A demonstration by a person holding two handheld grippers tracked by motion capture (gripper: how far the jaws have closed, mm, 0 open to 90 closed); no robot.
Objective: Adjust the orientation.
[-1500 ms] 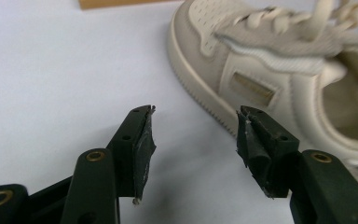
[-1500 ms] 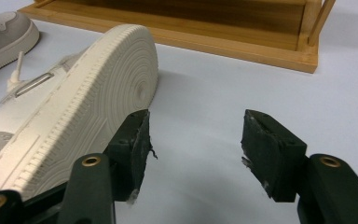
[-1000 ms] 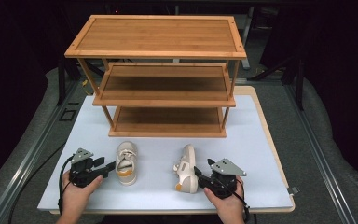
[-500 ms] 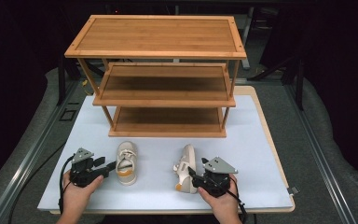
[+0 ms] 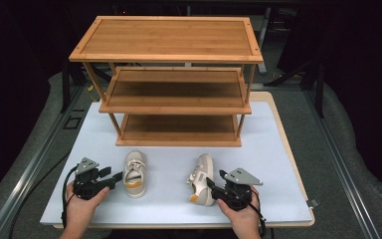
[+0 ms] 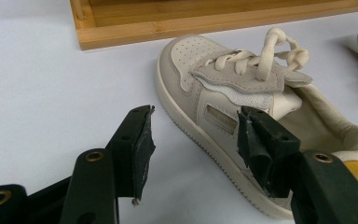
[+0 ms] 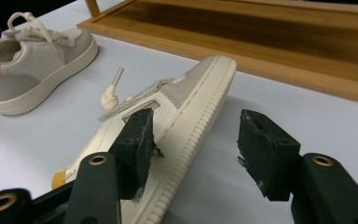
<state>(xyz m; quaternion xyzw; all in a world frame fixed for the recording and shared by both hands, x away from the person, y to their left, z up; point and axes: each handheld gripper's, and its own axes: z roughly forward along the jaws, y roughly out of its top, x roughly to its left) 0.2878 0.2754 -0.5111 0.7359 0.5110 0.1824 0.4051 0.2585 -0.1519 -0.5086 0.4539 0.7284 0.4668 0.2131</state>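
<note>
Both grippers spread wide, empty. Left gripper [image 5: 113, 178] beside upright shoe [image 5: 135, 173] — heel wall just ahead of right-hand jaw. Right gripper [image 5: 212, 186] straddles tipped shoe [image 5: 201, 179] sole edge — long axis running away from fingers toward rack [image 5: 179, 139].

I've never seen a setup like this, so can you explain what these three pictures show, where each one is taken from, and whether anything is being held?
A person sits at a white table holding a two-jaw grasping tool in each hand. The high view looks down from above: the left tool and the right tool are near the bottom. The other two pictures come from cameras riding on each tool, looking along its black jaws. On the table stand a three-level wooden rack and two pale shoes. The left shoe stands upright; the right shoe lies tipped on its side. Both tools are open, jaws beside or around a shoe, and nothing is gripped yet.
</note>
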